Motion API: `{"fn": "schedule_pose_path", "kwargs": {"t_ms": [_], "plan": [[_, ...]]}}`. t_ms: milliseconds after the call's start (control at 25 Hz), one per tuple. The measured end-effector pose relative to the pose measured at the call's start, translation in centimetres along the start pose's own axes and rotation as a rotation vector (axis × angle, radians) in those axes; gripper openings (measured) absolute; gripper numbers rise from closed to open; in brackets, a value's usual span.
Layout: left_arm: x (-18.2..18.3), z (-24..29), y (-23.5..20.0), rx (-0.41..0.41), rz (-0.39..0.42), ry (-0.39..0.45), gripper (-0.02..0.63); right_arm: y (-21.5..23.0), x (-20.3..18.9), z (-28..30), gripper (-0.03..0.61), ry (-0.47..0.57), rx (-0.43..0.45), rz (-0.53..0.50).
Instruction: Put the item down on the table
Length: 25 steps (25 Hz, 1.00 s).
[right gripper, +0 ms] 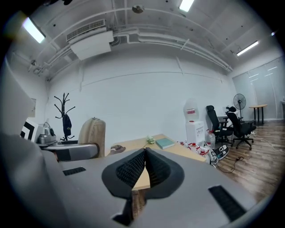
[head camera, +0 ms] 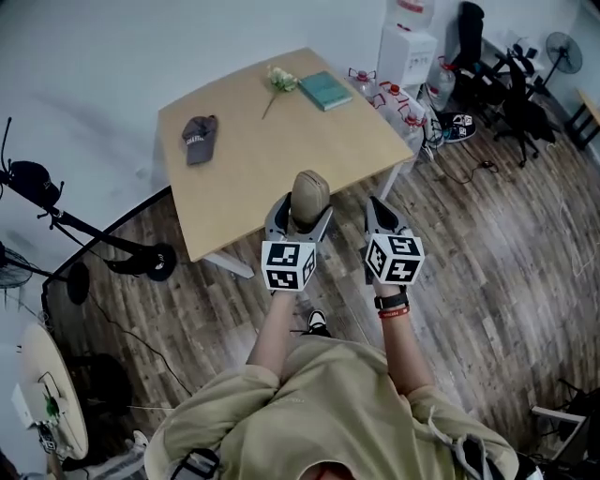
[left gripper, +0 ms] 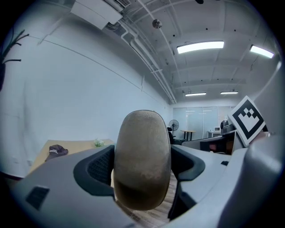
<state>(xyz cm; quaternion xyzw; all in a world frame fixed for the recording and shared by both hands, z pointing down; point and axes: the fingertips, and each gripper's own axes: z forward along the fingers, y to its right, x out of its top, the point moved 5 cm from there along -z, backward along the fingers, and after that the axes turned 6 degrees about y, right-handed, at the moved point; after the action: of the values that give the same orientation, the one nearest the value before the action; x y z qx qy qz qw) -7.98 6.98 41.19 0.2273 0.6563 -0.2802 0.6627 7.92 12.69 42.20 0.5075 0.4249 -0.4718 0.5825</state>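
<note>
Clear water jugs (head camera: pixel 398 101) with red caps are seen on the floor beside a white water dispenser (head camera: pixel 406 54), past the far corner of the table (head camera: pixel 281 159). Another bottle (head camera: pixel 413 11) is mounted on top of the dispenser. Whether any of them holds water cannot be told.

The item (left gripper: pixel 142 160) is clamped between the fingers of the left gripper (head camera: pixel 303 212) and is held upright, its rounded end pointing up and away from the person. It is shown as a tan, oval, flattish piece with a matte, slightly fuzzy surface that darkens towards its lower end. In the head view it is held in the air at the near edge of the table, not resting on it.

The fingers of the right gripper (right gripper: pixel 143 169) are pressed together with nothing between them. This gripper is held just beside the left one.

On the table a dark cap (head camera: pixel 199 137), a sprig of flowers (head camera: pixel 279 81) and a teal book (head camera: pixel 324 90) are laid, all well apart from the item.
</note>
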Motion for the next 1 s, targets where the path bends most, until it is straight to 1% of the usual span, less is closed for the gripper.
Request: {"fn": "schedule_pose_path", "kwargs": {"t_ms": [200,480,800,1000], "plan": [[-0.5,1.4,-5.3,0.038,-0.005,-0.004,0.368,-2.7,-0.6,5.8,0.0,-0.018,0.033,-0.008],[-1.5,2.1,-11.0,0.081,-0.028,-0.029,0.368,-5.8,-1.4,10.9,0.0,-0.03,0.07,-0.018],[-3.2,5.5,-13.7,0.1,-0.047,-0.056,0.367,-5.5,-2.5,16.1,0.0,-0.06,0.111,-0.017],[-3.7,10.0,-16.8,0.127,-0.041,-0.068,0.367,-4.5,-2.3,22.4,0.0,-0.07,0.152,-0.01]]}}
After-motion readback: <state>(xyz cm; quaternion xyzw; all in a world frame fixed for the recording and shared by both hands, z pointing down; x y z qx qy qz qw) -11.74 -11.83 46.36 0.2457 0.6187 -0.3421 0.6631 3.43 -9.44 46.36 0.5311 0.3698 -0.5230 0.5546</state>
